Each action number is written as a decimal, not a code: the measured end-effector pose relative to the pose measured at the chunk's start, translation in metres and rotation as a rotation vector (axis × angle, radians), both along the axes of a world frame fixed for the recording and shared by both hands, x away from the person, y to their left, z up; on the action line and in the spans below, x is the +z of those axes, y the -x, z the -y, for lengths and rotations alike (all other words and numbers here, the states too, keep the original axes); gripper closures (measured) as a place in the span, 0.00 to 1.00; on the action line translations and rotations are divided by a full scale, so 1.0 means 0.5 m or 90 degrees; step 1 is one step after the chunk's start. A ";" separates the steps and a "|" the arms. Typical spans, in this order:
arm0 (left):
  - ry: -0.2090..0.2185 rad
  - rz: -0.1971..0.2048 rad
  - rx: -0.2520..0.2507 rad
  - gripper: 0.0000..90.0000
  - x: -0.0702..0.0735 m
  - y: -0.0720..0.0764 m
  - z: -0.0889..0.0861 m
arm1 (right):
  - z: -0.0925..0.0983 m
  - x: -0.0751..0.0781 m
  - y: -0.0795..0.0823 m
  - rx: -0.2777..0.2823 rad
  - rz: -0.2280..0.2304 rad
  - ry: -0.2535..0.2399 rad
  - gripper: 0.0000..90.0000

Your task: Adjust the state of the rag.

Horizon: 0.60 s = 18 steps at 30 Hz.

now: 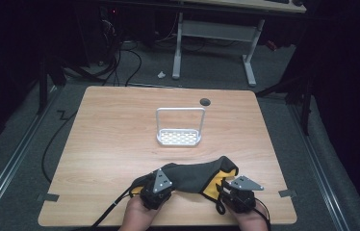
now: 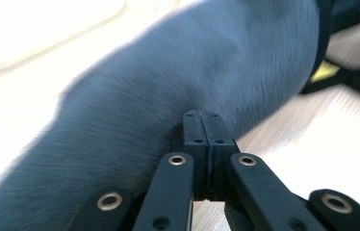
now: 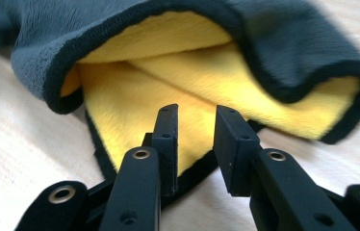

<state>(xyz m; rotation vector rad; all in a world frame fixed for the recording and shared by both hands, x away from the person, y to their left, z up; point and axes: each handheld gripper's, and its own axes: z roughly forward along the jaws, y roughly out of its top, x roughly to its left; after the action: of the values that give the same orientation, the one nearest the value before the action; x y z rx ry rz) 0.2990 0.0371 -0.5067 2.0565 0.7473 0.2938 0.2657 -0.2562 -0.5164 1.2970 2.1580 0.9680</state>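
While the grey-and-yellow cloth point(image 1: 195, 175) lies bunched at the near edge of the worktop point(image 1: 120, 139), I have both hands on it from my side. My left gripper point(image 1: 157, 188) sits at the cloth's left end, and its own view shows the two jaws pressed flat together at the foot of the grey pile; a pinch of fabric may be caught there, but I cannot see any between the pads, so I read it as closed and would not trust it as a hold. My right gripper point(image 3: 195, 122) has its jaws a little apart, poised over the yellow lining just inside the black-bound hem point(image 3: 207, 166), not pressing on anything. To do this step well, I judge I should slide the right jaws forward so the hem and one yellow layer pass fully between the pads, then close on that single edge and not on the whole fold. The left likely needs reopening and a deeper bite on the grey edge. Once both corners are firmly held, I would draw them apart low over the wood, keeping well clear of the white rack point(image 1: 179, 127) standing farther back.
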 end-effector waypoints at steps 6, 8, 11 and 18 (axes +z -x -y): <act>0.027 -0.016 -0.043 0.80 0.011 0.009 0.005 | -0.011 -0.007 -0.006 0.006 -0.010 0.010 0.81; 0.020 -0.019 -0.055 0.65 -0.005 0.011 0.027 | -0.012 -0.006 -0.007 0.004 -0.009 0.010 0.80; -0.001 -0.007 -0.062 0.53 -0.023 0.012 0.058 | -0.008 -0.007 -0.005 0.001 -0.011 0.007 0.80; -0.039 0.001 -0.027 0.95 -0.025 -0.005 0.068 | -0.003 -0.016 -0.009 0.004 -0.027 0.011 0.82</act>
<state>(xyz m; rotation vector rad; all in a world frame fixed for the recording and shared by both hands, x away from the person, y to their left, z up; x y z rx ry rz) 0.3017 0.0033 -0.5193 2.1268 0.7006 0.2981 0.2700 -0.2545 -0.5245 1.3147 2.1990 0.9312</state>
